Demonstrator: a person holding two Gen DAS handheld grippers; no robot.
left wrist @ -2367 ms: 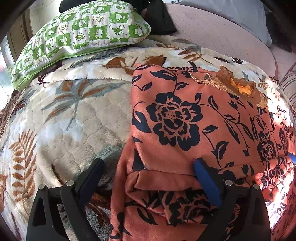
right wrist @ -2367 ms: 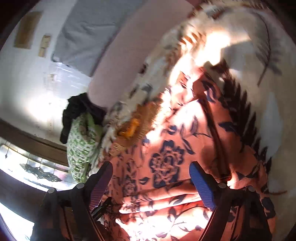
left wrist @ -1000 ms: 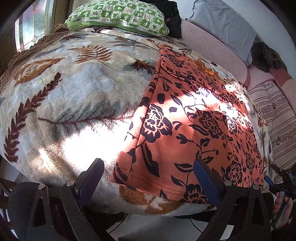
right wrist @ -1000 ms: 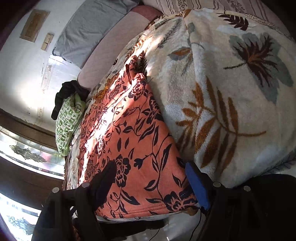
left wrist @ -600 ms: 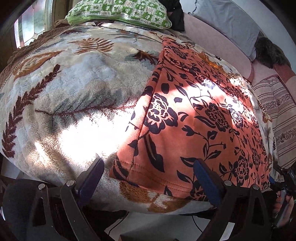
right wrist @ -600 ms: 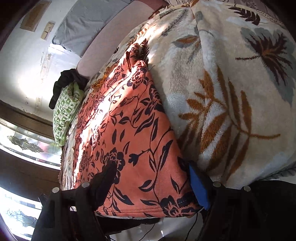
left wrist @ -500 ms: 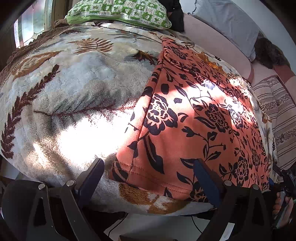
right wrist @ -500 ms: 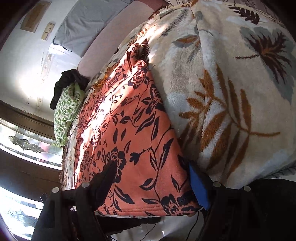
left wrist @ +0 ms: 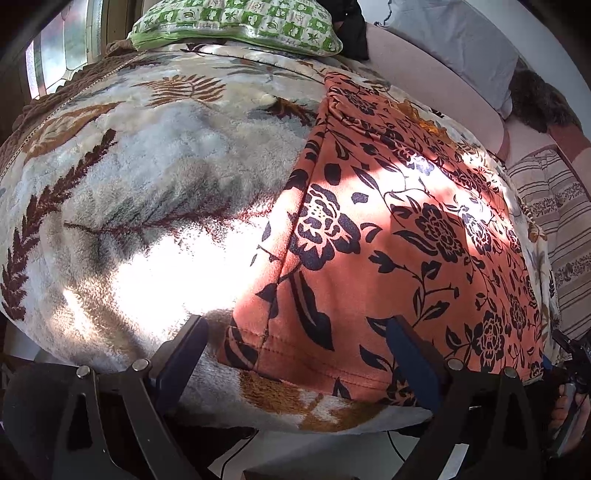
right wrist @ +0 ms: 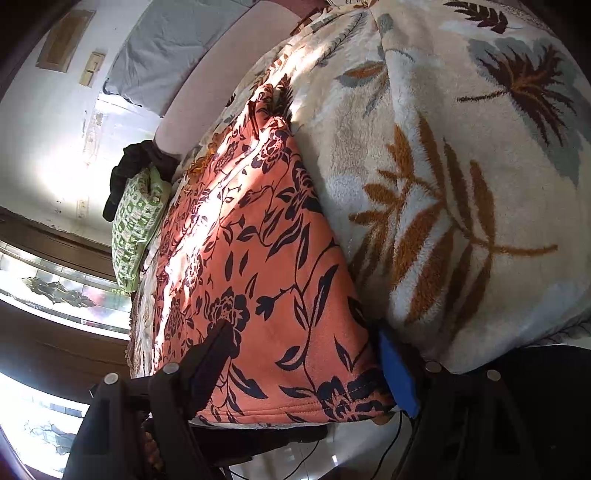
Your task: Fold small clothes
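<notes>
On a bed's leaf-patterned blanket [left wrist: 155, 206], an orange floral garment [left wrist: 388, 236] lies flat as the left hand-held gripper [left wrist: 295, 343] and right hand-held gripper [right wrist: 306, 354], jaws apart, straddle its near hem corners; pinching both evenly should keep the fold square.

No legible text, label, brand, number or sign in either view. The orange garment [left wrist: 399, 236] carries only a dark floral print, the blanket [left wrist: 155, 192] only leaf motifs. The green pillow [left wrist: 236, 18], top of the left wrist frame, shows small checked pictures, no letters. The wall plates [right wrist: 92, 68], upper left of the right wrist frame, are blank.
</notes>
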